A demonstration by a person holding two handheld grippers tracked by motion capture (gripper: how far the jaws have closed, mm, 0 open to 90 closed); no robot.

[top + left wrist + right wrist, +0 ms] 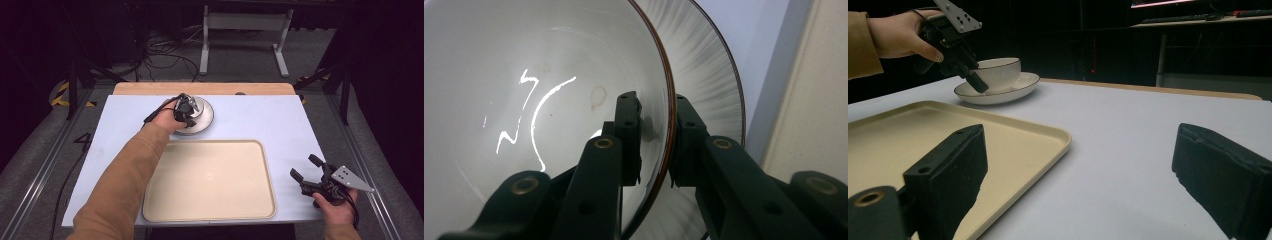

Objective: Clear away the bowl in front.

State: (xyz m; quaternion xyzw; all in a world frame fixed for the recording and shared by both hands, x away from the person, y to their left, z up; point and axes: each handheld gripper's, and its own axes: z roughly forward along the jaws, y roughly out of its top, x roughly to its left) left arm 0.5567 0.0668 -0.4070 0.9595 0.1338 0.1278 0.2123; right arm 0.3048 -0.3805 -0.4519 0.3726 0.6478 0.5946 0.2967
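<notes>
Two pieces of crockery are sitting at the counter's far side beyond the tray: a streaked saucer is carrying a white, brown-rimmed bowl. Your left gripper is pinching that bowl's rim, one jaw inside. Your right gripper is resting spread wide, well apart.

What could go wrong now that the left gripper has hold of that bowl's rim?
The left gripper pinches only the thin rim of the bowl, so the bowl may tilt or slip out when lifted. The bowl sits on a plate; lifting could drag or rattle the plate. The right gripper waits open near the tray, too far to steady anything.
</notes>
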